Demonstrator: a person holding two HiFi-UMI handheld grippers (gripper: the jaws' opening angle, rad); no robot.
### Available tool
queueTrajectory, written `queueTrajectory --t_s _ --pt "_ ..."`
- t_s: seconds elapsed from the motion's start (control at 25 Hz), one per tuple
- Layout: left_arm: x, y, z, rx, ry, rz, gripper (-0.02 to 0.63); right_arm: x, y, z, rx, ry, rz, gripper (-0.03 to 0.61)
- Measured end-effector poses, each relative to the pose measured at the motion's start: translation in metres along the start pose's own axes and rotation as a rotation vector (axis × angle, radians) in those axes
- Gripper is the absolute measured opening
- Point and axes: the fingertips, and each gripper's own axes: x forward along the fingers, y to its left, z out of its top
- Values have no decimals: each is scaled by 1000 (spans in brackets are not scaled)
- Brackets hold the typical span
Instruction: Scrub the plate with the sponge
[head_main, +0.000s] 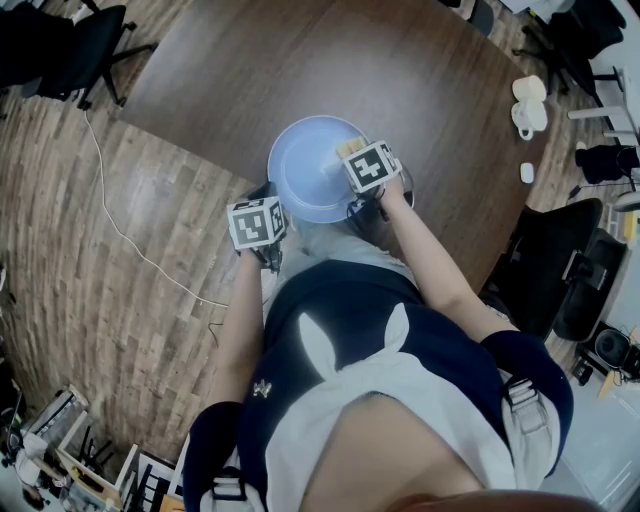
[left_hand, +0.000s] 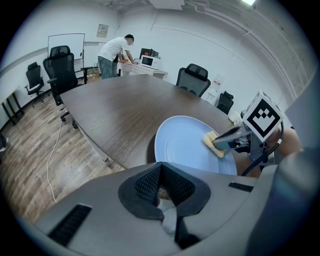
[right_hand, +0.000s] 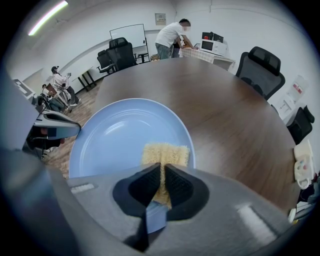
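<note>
**Two grippers being worked on one plate: scrub under way**

Sponge (right_hand: 166, 154) is being clamped by the right gripper (right_hand: 161, 167). Its jaws are pinched in on the near end, so the free yellow half is being pressed flat on the plate (right_hand: 120, 130), right side of the well, just inside the rim.

Left gripper (left_hand: 160, 167) is being held at the plate's near-left rim with jaws drawn almost together. The sliver in the gap is being read as the rim itself, so the plate is likely being pinned against sliding while it is being rubbed. That is a judgement: the contact is being hidden by the gripper body.

Plate is being worked right at the near edge of the table (head_main: 400, 80), close to the person. Sponge is being run close to the right rim, so little margin is being left there before wood. Left and middle of the well are being left open for strokes, up to the left gripper's tips. Past the far rim only tabletop is being shown, with white items (head_main: 530, 103) well apart near the table's right edge
</note>
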Motion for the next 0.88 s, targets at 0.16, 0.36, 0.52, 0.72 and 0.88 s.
queueTrajectory --t_s 0.16,0.36,0.52,0.72,0.88 --pt "3 -1 -3 -1 8 -6 0 0 2 -1 6 -4 21 26" --pt "1 -1 -1 -1 4 2 0 -2 2 -2 8 -13 30 26" --pt "3 -2 -1 -1 4 -3 0 -2 2 -3 4 -6 32 26" --pt "3 -2 -1 -1 2 0 0 -2 8 1 4 -27 50 26" --pt "1 0 -1 0 0 2 0 -2 11 -3 27 -16 66 26"
